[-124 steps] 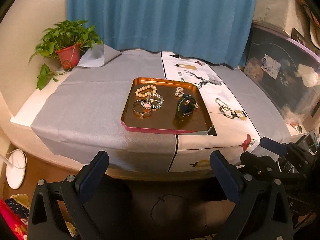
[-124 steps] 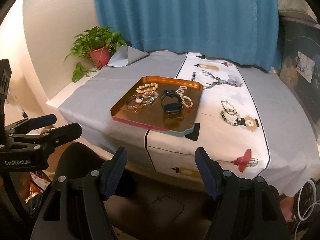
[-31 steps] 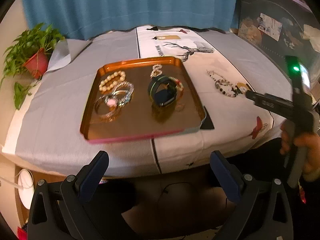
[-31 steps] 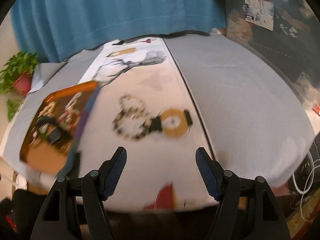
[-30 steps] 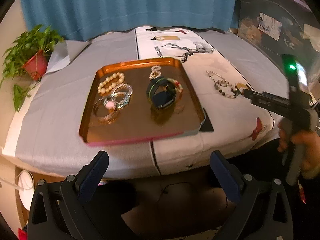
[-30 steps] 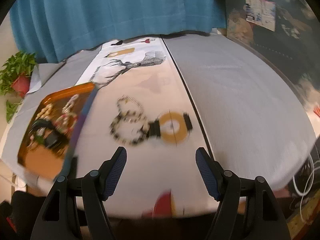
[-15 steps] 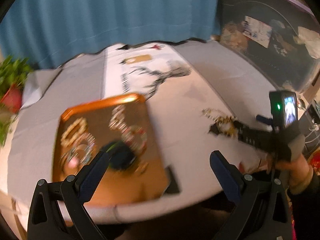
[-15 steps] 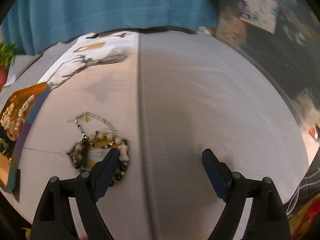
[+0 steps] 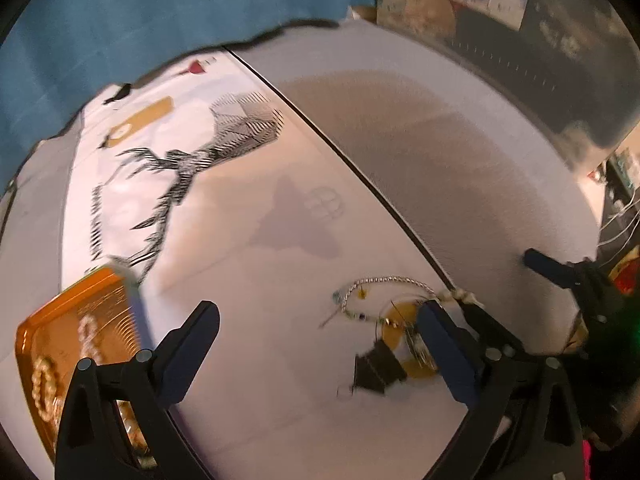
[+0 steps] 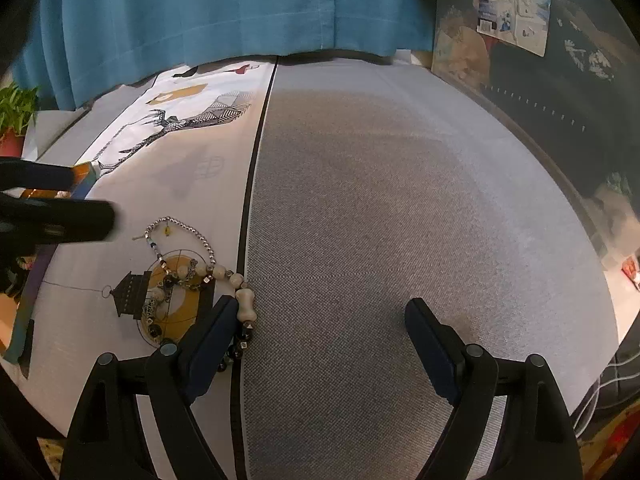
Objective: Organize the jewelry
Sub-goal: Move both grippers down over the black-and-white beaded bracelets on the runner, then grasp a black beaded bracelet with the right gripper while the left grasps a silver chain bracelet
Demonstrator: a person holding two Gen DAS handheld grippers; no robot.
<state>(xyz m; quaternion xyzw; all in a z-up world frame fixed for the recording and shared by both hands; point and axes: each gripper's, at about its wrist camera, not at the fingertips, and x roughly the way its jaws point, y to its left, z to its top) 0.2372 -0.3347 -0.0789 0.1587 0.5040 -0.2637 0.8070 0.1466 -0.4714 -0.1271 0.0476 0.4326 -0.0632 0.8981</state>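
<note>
both fingers (image 10: 218, 334) spread wide, empty, near beaded bracelets (image 10: 188, 276) on printed cloth (image 10: 132, 216), orange tray (image 9: 60, 336) leftward

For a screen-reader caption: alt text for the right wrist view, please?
Open right gripper hovers over a grey cloth; its left finger is beside a beaded bracelet lying on the white printed runner. Blue curtain behind.

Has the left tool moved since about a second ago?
Yes. The left tool has swung right, away from the orange tray, which then lay centred ahead and now sits at the left edge; the beaded bracelets lie ahead.
</note>
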